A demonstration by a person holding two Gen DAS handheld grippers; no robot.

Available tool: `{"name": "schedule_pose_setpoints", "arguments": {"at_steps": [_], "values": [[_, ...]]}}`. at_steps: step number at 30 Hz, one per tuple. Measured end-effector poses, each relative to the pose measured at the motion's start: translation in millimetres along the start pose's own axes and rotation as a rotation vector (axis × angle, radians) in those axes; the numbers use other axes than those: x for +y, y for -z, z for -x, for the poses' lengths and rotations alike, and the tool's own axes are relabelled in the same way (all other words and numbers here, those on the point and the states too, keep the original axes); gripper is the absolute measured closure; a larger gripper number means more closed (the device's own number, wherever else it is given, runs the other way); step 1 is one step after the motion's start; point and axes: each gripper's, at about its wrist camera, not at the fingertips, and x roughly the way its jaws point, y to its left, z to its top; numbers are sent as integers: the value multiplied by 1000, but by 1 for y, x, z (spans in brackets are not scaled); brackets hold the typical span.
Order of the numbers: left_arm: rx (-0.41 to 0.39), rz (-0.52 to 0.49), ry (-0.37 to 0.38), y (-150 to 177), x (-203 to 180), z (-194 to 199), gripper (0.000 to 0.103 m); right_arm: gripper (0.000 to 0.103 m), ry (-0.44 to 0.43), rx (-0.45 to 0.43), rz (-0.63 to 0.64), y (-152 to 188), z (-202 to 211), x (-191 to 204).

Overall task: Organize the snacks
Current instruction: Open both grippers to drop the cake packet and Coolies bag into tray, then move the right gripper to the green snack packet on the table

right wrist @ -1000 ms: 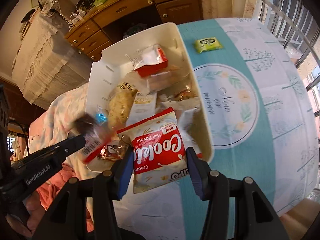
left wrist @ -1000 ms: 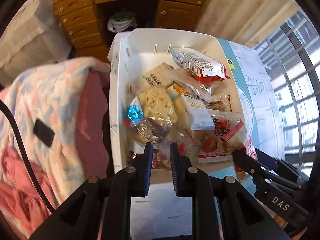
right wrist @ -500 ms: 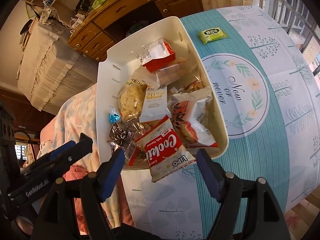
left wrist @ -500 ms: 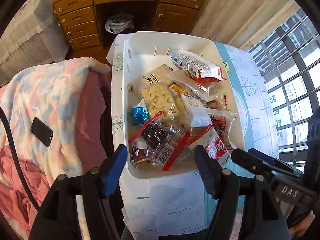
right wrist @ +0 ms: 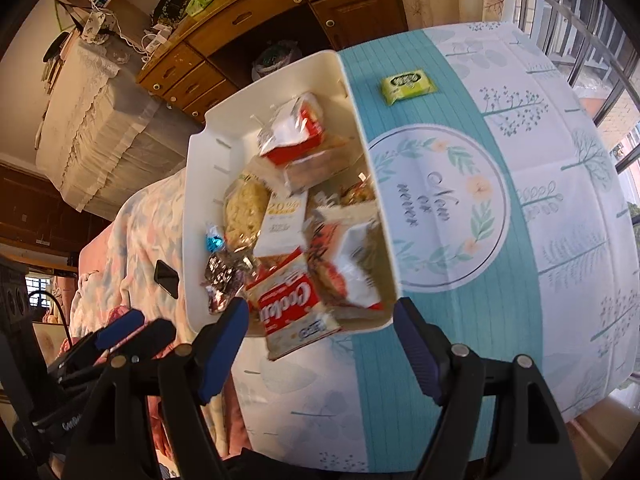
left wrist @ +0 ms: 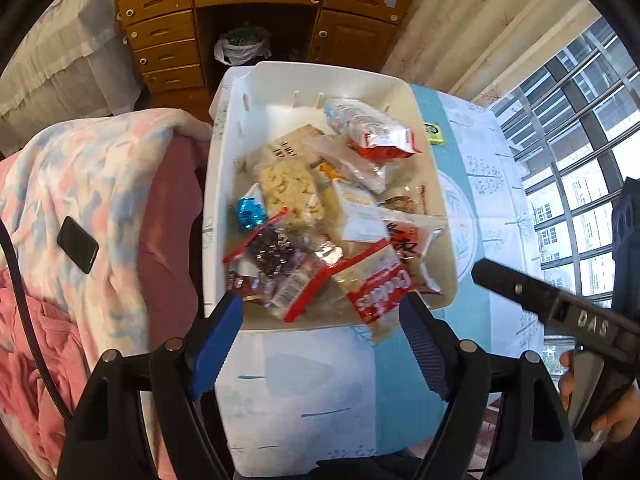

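A white bin (left wrist: 224, 184) (right wrist: 192, 216) on the table holds several snack packs. A red and white cookie pack (left wrist: 376, 286) (right wrist: 290, 308) lies over its near rim. A dark snack in a clear red-edged bag (left wrist: 280, 264) (right wrist: 222, 276) lies at the near left of the bin. A green packet (right wrist: 408, 83) (left wrist: 434, 133) lies alone on the table beyond the bin. My left gripper (left wrist: 320, 332) is open and empty just in front of the bin. My right gripper (right wrist: 320, 328) is open and empty above the bin's near edge.
The table wears a teal and white cloth (right wrist: 520, 240). A blanket-covered seat (left wrist: 92, 200) with a black phone (left wrist: 77, 245) stands left of the table. A wooden desk (left wrist: 260, 8) stands behind. Windows (left wrist: 580, 160) are to the right.
Both grippers opened and drew back from the bin. The left let go of the dark snack bag, the right let go of the cookie pack; both now lie in the bin.
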Motion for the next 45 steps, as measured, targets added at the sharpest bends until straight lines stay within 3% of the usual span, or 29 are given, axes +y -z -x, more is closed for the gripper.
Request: {"name": "schedule_pose_setpoints", "arguments": {"at_steps": [10, 20, 31, 41, 45], "values": [[-8, 47, -30, -9, -36, -10, 19, 28, 14, -13, 65, -47, 7, -44], [25, 147, -38, -41, -71, -40, 18, 28, 60, -5, 221, -101, -6, -88], [7, 245, -102, -75, -81, -64, 18, 28, 103, -31, 440, -163, -49, -93], [60, 280, -171, -84, -77, -86, 18, 28, 28, -118, 446, -203, -91, -94], [80, 280, -200, -87, -74, -94, 18, 28, 36, -105, 447, -210, -115, -92]]}}
